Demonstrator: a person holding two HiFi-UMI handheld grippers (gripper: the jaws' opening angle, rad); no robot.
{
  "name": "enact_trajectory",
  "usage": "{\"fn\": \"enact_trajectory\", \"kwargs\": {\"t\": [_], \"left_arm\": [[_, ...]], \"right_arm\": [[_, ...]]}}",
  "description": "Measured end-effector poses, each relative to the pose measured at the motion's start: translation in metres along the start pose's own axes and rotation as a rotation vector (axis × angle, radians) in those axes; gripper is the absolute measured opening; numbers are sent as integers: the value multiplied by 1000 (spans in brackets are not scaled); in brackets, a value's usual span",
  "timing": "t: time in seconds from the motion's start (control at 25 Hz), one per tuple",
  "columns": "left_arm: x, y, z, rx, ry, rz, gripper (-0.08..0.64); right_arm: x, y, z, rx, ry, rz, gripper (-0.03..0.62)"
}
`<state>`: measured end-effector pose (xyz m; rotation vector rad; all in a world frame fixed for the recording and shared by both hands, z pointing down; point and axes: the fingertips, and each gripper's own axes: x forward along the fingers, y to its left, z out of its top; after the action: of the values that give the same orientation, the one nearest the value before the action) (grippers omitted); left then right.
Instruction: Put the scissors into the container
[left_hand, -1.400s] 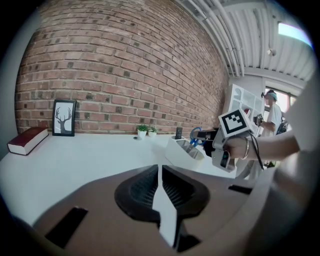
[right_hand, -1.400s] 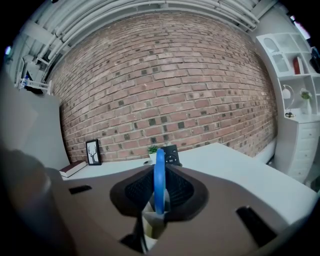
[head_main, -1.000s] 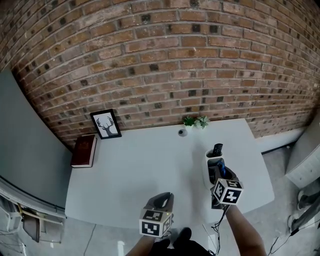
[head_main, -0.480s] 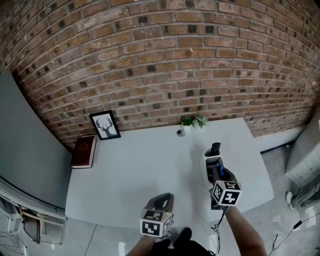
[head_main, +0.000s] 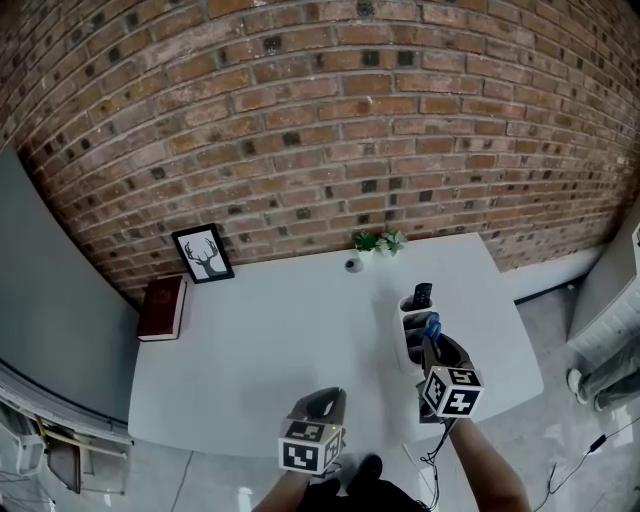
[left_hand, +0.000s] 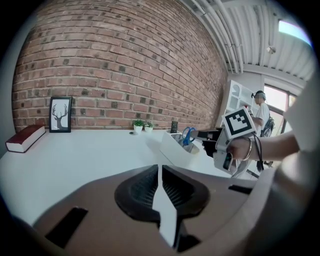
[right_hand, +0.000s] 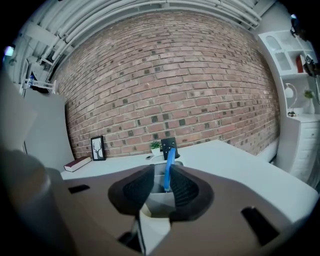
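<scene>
A white container (head_main: 408, 338) stands on the white table (head_main: 270, 330) at the right. Blue-handled scissors (head_main: 432, 324) stand upright in it, beside a black object (head_main: 422, 295). My right gripper (head_main: 428, 348) hovers just at the near side of the container. In the right gripper view its jaws stand apart (right_hand: 161, 187), with the blue scissors handle (right_hand: 169, 167) rising between them and the container (right_hand: 160, 199) below. My left gripper (head_main: 325, 400) hangs over the table's front edge, pads together (left_hand: 160, 182), holding nothing. From there the scissors (left_hand: 188, 135) and the right gripper (left_hand: 206, 134) show at the right.
A framed deer picture (head_main: 203, 254) and a dark red book (head_main: 161, 308) sit at the back left by the brick wall. Two small plants (head_main: 372, 241) and a small round object (head_main: 351, 265) stand at the back centre. A white shelf unit (right_hand: 300, 100) is to the right.
The right gripper has drawn back a little toward me from the container, leaving the blue scissors standing in it. The left gripper has stayed put.
</scene>
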<state>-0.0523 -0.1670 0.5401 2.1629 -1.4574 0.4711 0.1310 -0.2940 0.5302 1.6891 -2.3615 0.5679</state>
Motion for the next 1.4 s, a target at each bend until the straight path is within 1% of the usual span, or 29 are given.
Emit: {"fn": "enact_trajectory", "kwargs": {"t": [0.4,0.56,0.68,0.8,1.08,1.4], "left_arm": [[6,-11,-1,8,3,-35,28],[8,-13,1,14,1,-46,28],[11,-14,1,15,-1,-53,28],[13,-15,2,16,-1,-60,28],[19,-16,3,27,4,-75,28],[25,-17,6,49,2,-89,28]], "right_arm": [[-30,-4,-12,39,7,-33,83],[-42,0,-12,55,-2,-25,77],[-52,5,-12,47,-4,-18,67],[-62,10,-18,44,11,-15,58],[-80,20,-34,85,49,-8,32],[-97,32,-41,82,70,4,17]]}}
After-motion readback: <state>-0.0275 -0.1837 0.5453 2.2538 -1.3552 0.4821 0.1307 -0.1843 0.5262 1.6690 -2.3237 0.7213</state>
